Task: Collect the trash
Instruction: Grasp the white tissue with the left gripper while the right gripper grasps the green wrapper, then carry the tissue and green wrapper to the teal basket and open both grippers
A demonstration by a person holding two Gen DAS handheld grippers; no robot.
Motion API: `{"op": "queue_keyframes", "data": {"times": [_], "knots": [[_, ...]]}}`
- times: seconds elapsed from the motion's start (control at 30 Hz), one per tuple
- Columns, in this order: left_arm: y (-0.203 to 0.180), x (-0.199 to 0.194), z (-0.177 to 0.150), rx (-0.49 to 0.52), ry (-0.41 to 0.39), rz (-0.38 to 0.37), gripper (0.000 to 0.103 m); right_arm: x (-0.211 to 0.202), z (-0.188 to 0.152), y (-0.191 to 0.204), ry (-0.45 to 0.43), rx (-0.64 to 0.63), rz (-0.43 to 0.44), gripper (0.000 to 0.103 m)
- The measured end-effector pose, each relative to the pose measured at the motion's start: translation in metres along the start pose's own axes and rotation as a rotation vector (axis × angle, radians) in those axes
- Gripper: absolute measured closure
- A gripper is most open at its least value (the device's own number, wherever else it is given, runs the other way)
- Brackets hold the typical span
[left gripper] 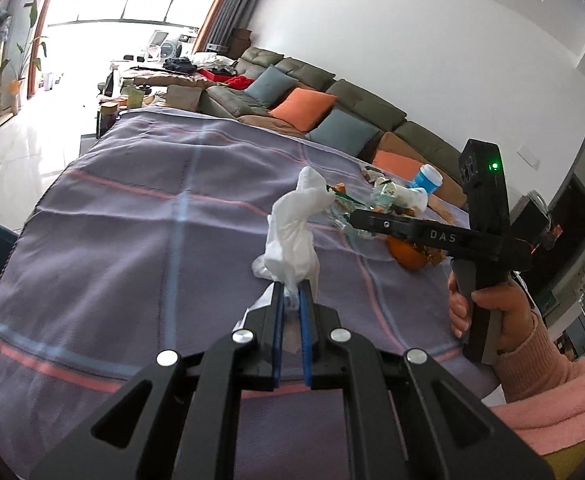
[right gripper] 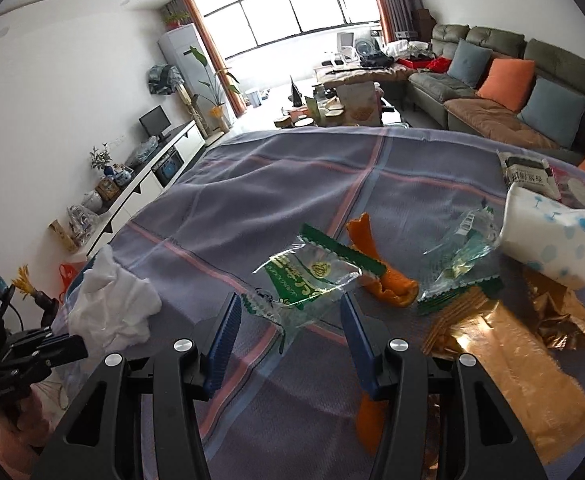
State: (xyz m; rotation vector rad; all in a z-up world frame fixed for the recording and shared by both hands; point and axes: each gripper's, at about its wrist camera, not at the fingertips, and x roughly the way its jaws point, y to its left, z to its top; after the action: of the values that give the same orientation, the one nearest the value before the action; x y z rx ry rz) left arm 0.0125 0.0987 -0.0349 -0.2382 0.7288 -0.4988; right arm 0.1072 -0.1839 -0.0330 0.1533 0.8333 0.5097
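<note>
L gripper [left gripper: 292,300] is pinched on a white plastic bag [left gripper: 292,228]; its blue pads [left gripper: 305,312] are nearly together w/ the bag's bottom edge squeezed between them. The bag stands up crumpled above the fingertips, over the purple plaid tablecloth [left gripper: 132,200]. In the right wrist view the same bag [right gripper: 112,304] shows at far left, w/ the L gripper's black body [right gripper: 32,352] just below it.

R gripper [right gripper: 288,320] is spread wide, nothing clamped. A clear wrapper w/ green print [right gripper: 312,276] sits betw. the two blue pads [right gripper: 224,332] at their tips; can't tell if either pad touches it. In the left wrist view the R gripper [left gripper: 356,220] reaches in from the right, held by a hand [left gripper: 488,308] in a pink sleeve, tips at the trash pile.

Rest of the trash lies on the cloth to the right of the wrapper: orange peel [right gripper: 388,280] just behind it, a second clear green-edged wrapper [right gripper: 460,256] beside the peel, a white cup w/ blue dots [right gripper: 552,240] tipped on its side, gold foil packaging [right gripper: 512,364] near the R finger, another strip of peel [right gripper: 368,420] under that finger. A printed white packet [right gripper: 526,174] sits further back.

Green sofa [right gripper: 504,60] w/ orange and blue cushions runs behind the table.
</note>
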Motion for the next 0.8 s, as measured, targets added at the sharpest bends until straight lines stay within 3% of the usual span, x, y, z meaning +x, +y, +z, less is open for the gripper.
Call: {"op": "queue_keyframes", "data": {"times": [0.17, 0.27, 0.5, 0.8], "knots": [[0.004, -0.005, -0.004, -0.013, -0.009, 0.006, 0.094, 0.0, 0.002, -0.004, -0.005, 0.024, -0.016, 0.069], [0.007, -0.008, -0.006, -0.019, -0.014, 0.013, 0.094, -0.002, 0.003, 0.0, -0.019, 0.013, -0.02, 0.074], [0.013, -0.022, -0.006, -0.024, -0.045, 0.041, 0.094, -0.009, 0.004, 0.019, -0.034, -0.036, 0.04, 0.075], [0.028, -0.05, -0.004, -0.06, -0.11, 0.085, 0.094, -0.015, 0.01, 0.07, -0.049, -0.134, 0.178, 0.075]]}}
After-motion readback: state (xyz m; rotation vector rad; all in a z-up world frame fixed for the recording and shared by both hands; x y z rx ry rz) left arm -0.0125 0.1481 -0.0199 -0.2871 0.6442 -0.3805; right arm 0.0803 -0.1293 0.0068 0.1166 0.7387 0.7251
